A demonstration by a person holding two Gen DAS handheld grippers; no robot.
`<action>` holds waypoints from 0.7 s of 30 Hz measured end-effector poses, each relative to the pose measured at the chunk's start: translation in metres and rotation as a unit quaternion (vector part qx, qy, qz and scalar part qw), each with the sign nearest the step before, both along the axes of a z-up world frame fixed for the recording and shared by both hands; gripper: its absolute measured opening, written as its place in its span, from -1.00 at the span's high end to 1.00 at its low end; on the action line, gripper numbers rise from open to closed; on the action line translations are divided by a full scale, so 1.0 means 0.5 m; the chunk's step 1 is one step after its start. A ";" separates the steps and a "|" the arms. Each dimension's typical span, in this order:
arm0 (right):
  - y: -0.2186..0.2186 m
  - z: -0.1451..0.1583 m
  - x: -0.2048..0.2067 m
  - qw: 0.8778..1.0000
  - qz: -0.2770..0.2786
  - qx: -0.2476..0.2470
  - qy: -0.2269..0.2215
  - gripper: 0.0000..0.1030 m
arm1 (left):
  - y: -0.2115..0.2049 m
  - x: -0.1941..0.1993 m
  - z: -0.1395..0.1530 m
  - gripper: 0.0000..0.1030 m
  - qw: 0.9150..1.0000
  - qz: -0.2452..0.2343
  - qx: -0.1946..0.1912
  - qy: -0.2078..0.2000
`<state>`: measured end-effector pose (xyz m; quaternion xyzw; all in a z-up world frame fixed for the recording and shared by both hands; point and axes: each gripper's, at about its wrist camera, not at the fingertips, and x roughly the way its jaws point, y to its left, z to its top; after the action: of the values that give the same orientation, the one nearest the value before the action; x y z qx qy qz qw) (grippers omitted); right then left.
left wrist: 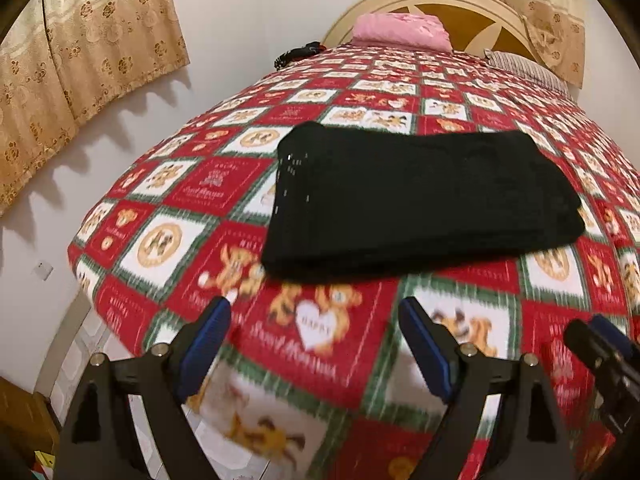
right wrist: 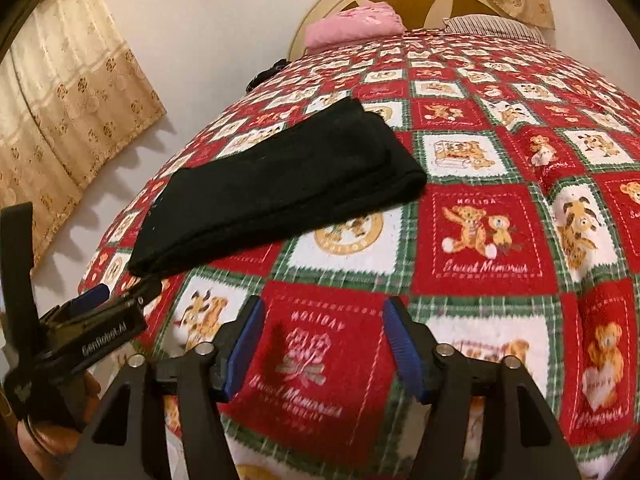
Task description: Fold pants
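Black fabric pants (left wrist: 420,196), folded into a flat rectangle, lie on the red teddy-bear quilt (right wrist: 500,240) mid-bed. Left gripper (left wrist: 316,344) & right gripper (right wrist: 322,344) both spread wide w/ nothing held (blue pads, above quilt, short of pants).

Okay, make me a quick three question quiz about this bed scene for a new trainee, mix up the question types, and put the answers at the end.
1. True or false: the left gripper is clamped on the folded black fabric pants.
2. Multiple choice: what lies by the cream wooden headboard? A) pink folded cloth B) blue towel C) green hat
3. Fill in: the pants rest on a red, white and green checked teddy-bear ____.

Key: 1 false, both it and the right gripper are open and apart from the pants; 2 A; 3 blanket.
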<state>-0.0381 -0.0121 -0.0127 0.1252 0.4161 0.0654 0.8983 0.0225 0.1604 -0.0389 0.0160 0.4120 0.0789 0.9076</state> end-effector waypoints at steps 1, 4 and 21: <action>0.003 0.001 -0.006 1.000 0.000 -0.002 0.001 -0.29 | 0.000 -0.007 -0.001 -0.71 1.000 -0.001 -0.001 0.001; 0.015 0.014 -0.029 1.000 0.004 -0.009 -0.009 -0.29 | 0.003 -0.042 0.004 -0.71 1.000 0.001 0.000 -0.013; 0.040 0.176 -0.165 0.982 -0.033 -0.066 -0.173 -0.47 | -0.007 -0.168 0.115 -0.93 0.992 -0.018 0.004 -0.129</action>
<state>-0.1207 0.0077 0.0754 0.0662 0.2534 0.0285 0.9647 -0.0616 0.1571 0.0184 0.0172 0.2911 0.0655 0.9543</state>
